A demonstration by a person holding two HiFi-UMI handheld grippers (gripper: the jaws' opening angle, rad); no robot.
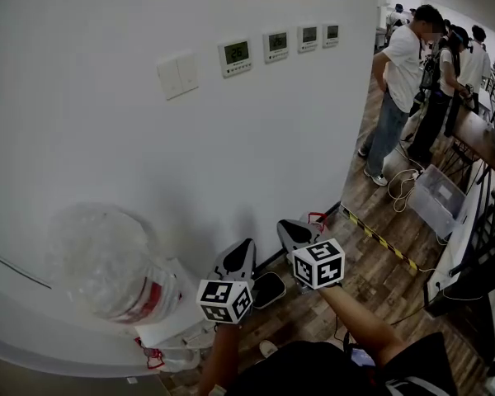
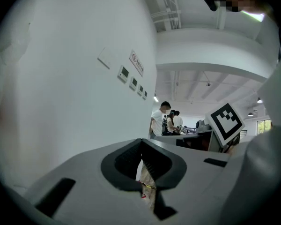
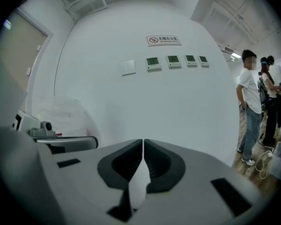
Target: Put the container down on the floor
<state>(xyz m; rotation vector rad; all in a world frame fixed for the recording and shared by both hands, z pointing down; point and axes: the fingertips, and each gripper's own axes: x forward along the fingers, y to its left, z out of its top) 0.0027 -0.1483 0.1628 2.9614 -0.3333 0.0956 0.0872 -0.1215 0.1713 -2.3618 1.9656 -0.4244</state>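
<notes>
Curved white wall [image 1: 107, 139] fills most of the head view, with wood floor [image 1: 379, 262] running along its foot and bystanders [image 1: 400, 81] standing well apart at the far right. The container [image 1: 169, 304], a white tub with red markings, lies low against the wall's foot at lower left. A crumpled clear plastic bag [image 1: 103, 258] bulges over its upper end. Whether its base rests flat on the floor cannot be told. The left gripper [image 1: 238, 258] is just beside the container and the right gripper [image 1: 297, 233] is a little further right; neither appears to touch it. In each gripper view the jaws meet at the tips with nothing between them, and only wall and floor show through the hollow behind. The set-down therefore looks either finished or not yet taken up. Likely hazards: the container may roll or tip if it is only leaning on the curved wall; a fresh grasp that catches the thin bag instead of the tub could slip or tear it; closed jaws nudging the tub could topple it.
</notes>
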